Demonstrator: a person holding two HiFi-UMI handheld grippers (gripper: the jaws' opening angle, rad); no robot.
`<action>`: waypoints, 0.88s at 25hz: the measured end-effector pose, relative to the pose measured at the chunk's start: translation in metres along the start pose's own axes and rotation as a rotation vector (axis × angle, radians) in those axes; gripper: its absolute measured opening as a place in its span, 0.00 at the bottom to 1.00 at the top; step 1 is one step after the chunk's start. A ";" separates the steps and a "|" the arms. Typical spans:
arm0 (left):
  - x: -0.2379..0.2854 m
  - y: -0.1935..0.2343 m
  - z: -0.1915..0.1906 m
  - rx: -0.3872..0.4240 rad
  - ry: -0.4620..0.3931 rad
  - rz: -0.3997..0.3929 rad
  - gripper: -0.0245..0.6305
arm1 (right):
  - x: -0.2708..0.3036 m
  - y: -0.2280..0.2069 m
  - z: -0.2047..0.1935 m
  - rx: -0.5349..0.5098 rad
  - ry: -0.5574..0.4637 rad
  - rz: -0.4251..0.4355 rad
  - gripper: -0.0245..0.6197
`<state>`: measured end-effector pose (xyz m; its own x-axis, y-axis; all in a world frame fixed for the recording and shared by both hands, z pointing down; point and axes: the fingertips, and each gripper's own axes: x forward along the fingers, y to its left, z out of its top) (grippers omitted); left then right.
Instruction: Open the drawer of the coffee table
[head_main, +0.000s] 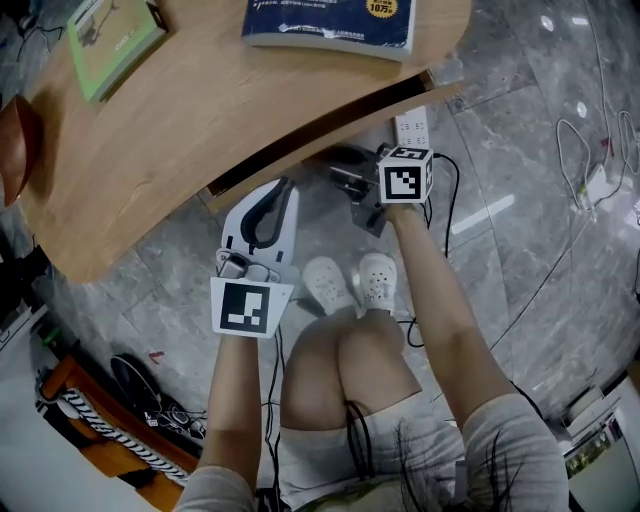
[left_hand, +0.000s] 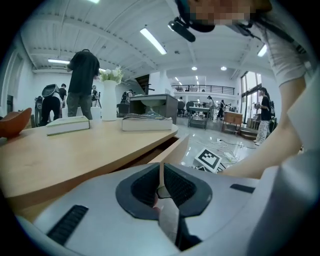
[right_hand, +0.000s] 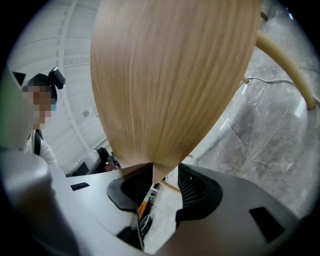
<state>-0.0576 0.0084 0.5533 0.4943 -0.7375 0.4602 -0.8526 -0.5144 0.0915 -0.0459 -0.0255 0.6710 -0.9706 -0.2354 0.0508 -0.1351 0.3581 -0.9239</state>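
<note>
The wooden coffee table (head_main: 150, 130) fills the upper left of the head view. Its drawer front (head_main: 440, 98) stands slightly out, with a dark gap above it. My right gripper (head_main: 352, 185) reaches under the table edge at the drawer. In the right gripper view its jaws (right_hand: 165, 177) straddle the lower edge of the wood panel (right_hand: 165, 75); the left pad touches it and a gap shows at the right pad. My left gripper (head_main: 286, 188) hangs just below the table edge, shut and empty (left_hand: 161, 180), facing the drawer front (left_hand: 172, 150).
A blue book (head_main: 330, 20), a green book (head_main: 110, 35) and a brown bowl (head_main: 15, 145) lie on the tabletop. A power strip (head_main: 412, 128) and cables (head_main: 590, 190) lie on the grey stone floor. The person's shoes (head_main: 350, 282) stand under the grippers.
</note>
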 end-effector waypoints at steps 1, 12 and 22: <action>-0.003 0.000 0.003 0.001 0.012 0.005 0.05 | -0.001 0.000 -0.001 -0.013 0.014 -0.040 0.26; -0.015 -0.003 0.018 0.102 0.264 0.021 0.30 | -0.030 0.069 0.012 -0.319 0.217 -0.318 0.30; -0.016 -0.004 0.015 0.207 0.488 -0.049 0.35 | -0.030 0.123 0.036 -0.800 0.450 -0.520 0.30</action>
<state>-0.0593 0.0156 0.5322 0.3543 -0.4468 0.8215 -0.7553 -0.6547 -0.0304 -0.0260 -0.0071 0.5420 -0.7178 -0.2325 0.6563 -0.4886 0.8398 -0.2368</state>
